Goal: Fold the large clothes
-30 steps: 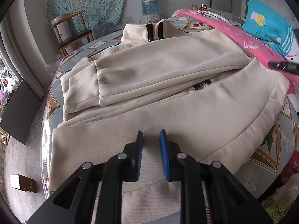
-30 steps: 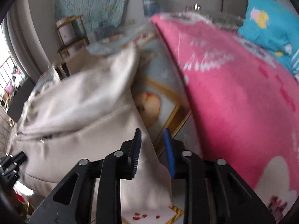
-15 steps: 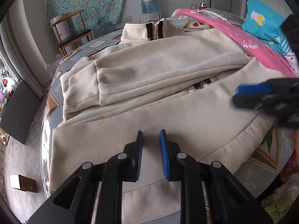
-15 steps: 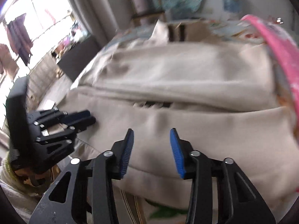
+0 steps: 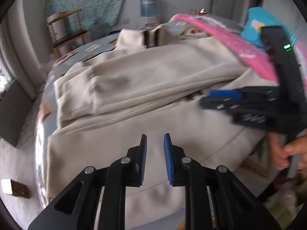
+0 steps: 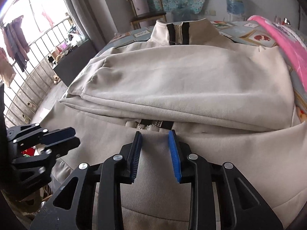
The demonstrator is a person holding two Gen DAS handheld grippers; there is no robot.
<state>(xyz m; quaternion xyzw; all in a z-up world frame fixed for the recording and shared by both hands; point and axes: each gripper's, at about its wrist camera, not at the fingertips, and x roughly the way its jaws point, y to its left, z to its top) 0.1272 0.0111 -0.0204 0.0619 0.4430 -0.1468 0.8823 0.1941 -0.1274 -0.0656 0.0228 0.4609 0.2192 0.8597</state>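
Observation:
A cream zip jacket (image 5: 153, 88) lies spread on the patterned bed, both sleeves folded across its chest, its collar (image 6: 179, 30) at the far end. My left gripper (image 5: 155, 136) hovers over the near hem on the jacket's left side, jaws a narrow gap apart with only cloth below them. My right gripper (image 6: 155, 133) hangs over the lower front just short of the zipper (image 6: 151, 124), open, nothing pinched. Each gripper shows in the other's view: the right gripper (image 5: 209, 99) held by a hand (image 5: 287, 153), the left gripper (image 6: 75, 137) at the left edge.
A pink blanket (image 6: 287, 44) and a teal pillow (image 5: 257, 25) crowd the bed's right side. A wooden chair (image 5: 67, 32) and a water bottle (image 5: 147, 4) stand beyond the far end. A railed window (image 6: 28, 57) is on the left; a small box (image 5: 15, 188) lies on the floor.
My right gripper swung from the pink blanket side leftward over the jacket's lower front, rolling as it came, and its jaws narrowed a little. The left gripper stayed over the hem.

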